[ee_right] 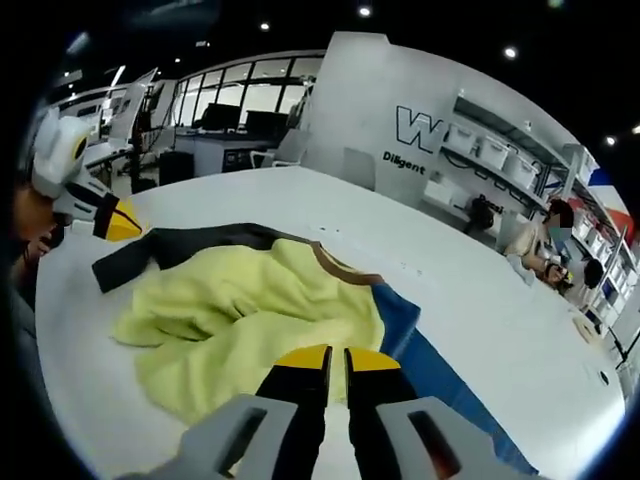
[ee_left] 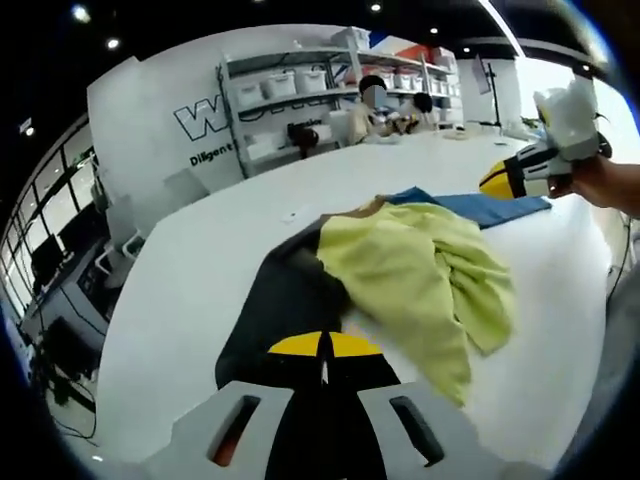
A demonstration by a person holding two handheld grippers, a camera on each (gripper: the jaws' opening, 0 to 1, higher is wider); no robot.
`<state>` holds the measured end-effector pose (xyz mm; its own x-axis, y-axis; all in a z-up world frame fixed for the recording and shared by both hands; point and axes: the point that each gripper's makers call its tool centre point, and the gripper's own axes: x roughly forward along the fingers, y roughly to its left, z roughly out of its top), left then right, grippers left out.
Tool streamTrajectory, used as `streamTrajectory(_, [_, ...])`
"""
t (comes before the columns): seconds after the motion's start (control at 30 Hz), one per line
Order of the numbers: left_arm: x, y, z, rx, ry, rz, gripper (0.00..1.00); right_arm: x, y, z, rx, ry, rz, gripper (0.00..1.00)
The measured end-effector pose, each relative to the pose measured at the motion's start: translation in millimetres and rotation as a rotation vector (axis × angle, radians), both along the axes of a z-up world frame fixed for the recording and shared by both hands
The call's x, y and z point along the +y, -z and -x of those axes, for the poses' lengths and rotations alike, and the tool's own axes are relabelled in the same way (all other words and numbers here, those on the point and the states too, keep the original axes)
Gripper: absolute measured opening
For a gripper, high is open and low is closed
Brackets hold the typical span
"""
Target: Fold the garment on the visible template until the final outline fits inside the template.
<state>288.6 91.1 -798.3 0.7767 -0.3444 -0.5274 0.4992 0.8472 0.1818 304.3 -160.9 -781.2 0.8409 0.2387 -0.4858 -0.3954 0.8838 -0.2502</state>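
Garment [ee_left: 410, 270] lies bunched on the white desk [ee_left: 220, 250], a yellow-green heap with a brown collar edge, just ahead of both claws. The left claw [ee_left: 326, 345] has its yellow-tipped jaws drawn together with barely a line between them, hovering over a black cloth [ee_left: 275, 300] that runs under the garment's near edge; I cannot tell whether any fabric is caught between the tips. In the right gripper view, the right claw [ee_right: 336, 358] has its jaws nearly closed too, with a thin slit between them, their tips over the garment's edge where it meets the blue sheet [ee_right: 440, 375]; nothing is plainly pinched there.

The blue sheet pokes out from under the garment on the far side in the left gripper view and stretches along the desk toward the right claw's side. The black cloth sticks out past the garment on the opposite side. Beyond the desk stand white shelves [ee_left: 300, 90] loaded with bins, a wall [ee_right: 400, 110] with lettering, and people [ee_right: 535, 240] sitting at the far end.
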Motion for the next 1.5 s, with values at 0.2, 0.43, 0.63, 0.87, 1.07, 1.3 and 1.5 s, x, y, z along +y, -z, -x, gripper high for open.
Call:
streamTrajectory(0.2, [13, 10.0, 17.3, 0.029, -0.014, -0.016, 0.00, 5, 5.3, 14, 0.012, -0.006, 0.000, 0.01])
streamTrajectory(0.43, [25, 18.7, 30.8, 0.063, -0.025, -0.020, 0.00, 5, -2.9, 15, -0.006, 0.000, -0.013, 0.02])
streamTrajectory(0.63, [29, 22.9, 36.9, 0.086, -0.034, -0.014, 0.04, 5, -10.0, 17, -0.032, 0.004, -0.051, 0.18])
streamTrajectory(0.87, [29, 25.6, 40.0, 0.095, -0.031, -0.019, 0.03, 5, -21.6, 13, -0.070, 0.030, -0.167, 0.68])
streamTrajectory(1.07, [31, 28.6, 44.8, 0.111, -0.030, -0.030, 0.04, 4, -38.6, 10, -0.141, 0.060, -0.288, 0.95])
streamTrajectory(1.3, [36, 34.6, 54.0, 0.146, -0.031, -0.044, 0.12, 3, -37.6, 11, -0.140, 0.058, -0.278, 0.98])
streamTrajectory(1.5, [28, 41.2, 64.8, 0.180, 0.008, -0.049, 0.24, 8, -33.3, 11, -0.124, 0.043, -0.255, 0.95])
